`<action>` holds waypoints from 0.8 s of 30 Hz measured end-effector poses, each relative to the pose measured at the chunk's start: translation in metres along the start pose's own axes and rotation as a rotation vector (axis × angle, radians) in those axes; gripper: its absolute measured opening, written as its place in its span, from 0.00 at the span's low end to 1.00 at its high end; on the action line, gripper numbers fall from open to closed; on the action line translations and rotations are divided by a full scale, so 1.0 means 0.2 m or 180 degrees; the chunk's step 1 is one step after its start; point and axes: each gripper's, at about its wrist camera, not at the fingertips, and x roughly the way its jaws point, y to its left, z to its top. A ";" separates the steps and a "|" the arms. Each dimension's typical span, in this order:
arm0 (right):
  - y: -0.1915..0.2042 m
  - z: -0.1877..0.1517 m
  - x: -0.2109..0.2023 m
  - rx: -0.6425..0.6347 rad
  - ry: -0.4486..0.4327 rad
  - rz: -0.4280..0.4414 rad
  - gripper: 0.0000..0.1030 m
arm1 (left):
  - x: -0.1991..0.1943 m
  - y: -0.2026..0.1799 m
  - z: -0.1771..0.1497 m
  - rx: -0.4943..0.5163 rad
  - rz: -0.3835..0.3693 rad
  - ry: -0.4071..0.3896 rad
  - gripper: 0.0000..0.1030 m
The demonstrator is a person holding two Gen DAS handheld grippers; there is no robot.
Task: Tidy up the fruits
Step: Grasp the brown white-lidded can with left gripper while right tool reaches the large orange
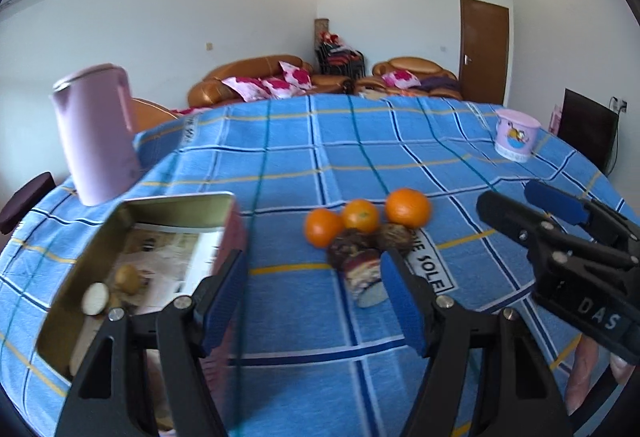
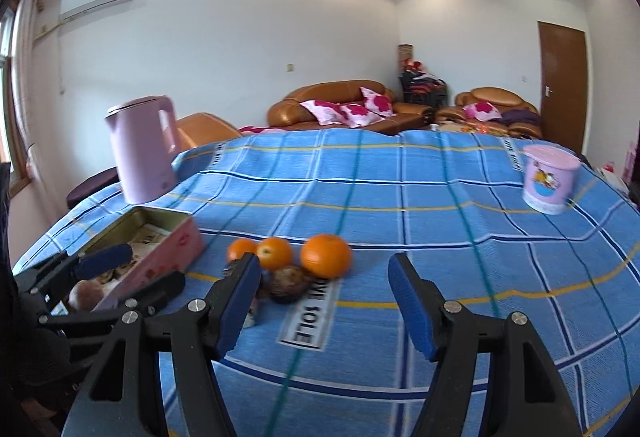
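Observation:
Three oranges (image 1: 362, 215) lie in a row on the blue checked tablecloth (image 1: 312, 165), with two dark brown roots (image 1: 394, 239) and a cut taro piece (image 1: 362, 277) just in front. They also show in the right wrist view (image 2: 325, 255). An open pink tin box (image 1: 132, 261) at the left holds a few root pieces. My left gripper (image 1: 314, 301) is open and empty, hovering between the box and the fruit. My right gripper (image 2: 326, 307) is open and empty, just short of the oranges; it shows at the right of the left wrist view (image 1: 532, 201).
A pink kettle (image 1: 96, 133) stands behind the box at the far left. A pink cartoon-printed tub (image 1: 516, 135) stands at the far right of the table. Brown sofas with pink cushions (image 1: 256, 81) stand behind the table.

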 end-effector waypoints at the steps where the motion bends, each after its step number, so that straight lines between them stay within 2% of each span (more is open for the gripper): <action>1: -0.02 0.00 0.00 0.0023 0.0000 -0.0016 0.66 | 0.02 -0.02 0.00 0.0005 -0.0021 0.0037 0.69; 11: -0.10 -0.02 0.00 0.0154 0.0001 -0.0103 0.67 | 0.16 -0.12 0.00 0.0093 -0.0163 0.0334 0.68; 13: -0.09 -0.02 0.01 0.0155 0.0012 -0.0106 0.67 | 0.19 -0.13 -0.01 0.0094 -0.0214 0.0420 0.56; 14: -0.09 -0.03 0.01 0.0153 0.0020 -0.0106 0.67 | 0.21 -0.13 -0.01 0.0086 -0.0277 0.0482 0.45; 15: -0.09 -0.03 0.02 0.0151 0.0032 -0.0102 0.67 | 0.22 -0.12 -0.01 0.0066 -0.0341 0.0525 0.40; 20: -0.08 -0.03 0.03 0.0152 0.0074 -0.0078 0.67 | 0.20 -0.10 -0.01 -0.0002 -0.0392 0.0477 0.37; 24: -0.07 0.00 0.03 0.0117 0.0056 -0.0075 0.67 | 0.13 -0.04 0.02 -0.0046 -0.0249 0.0218 0.37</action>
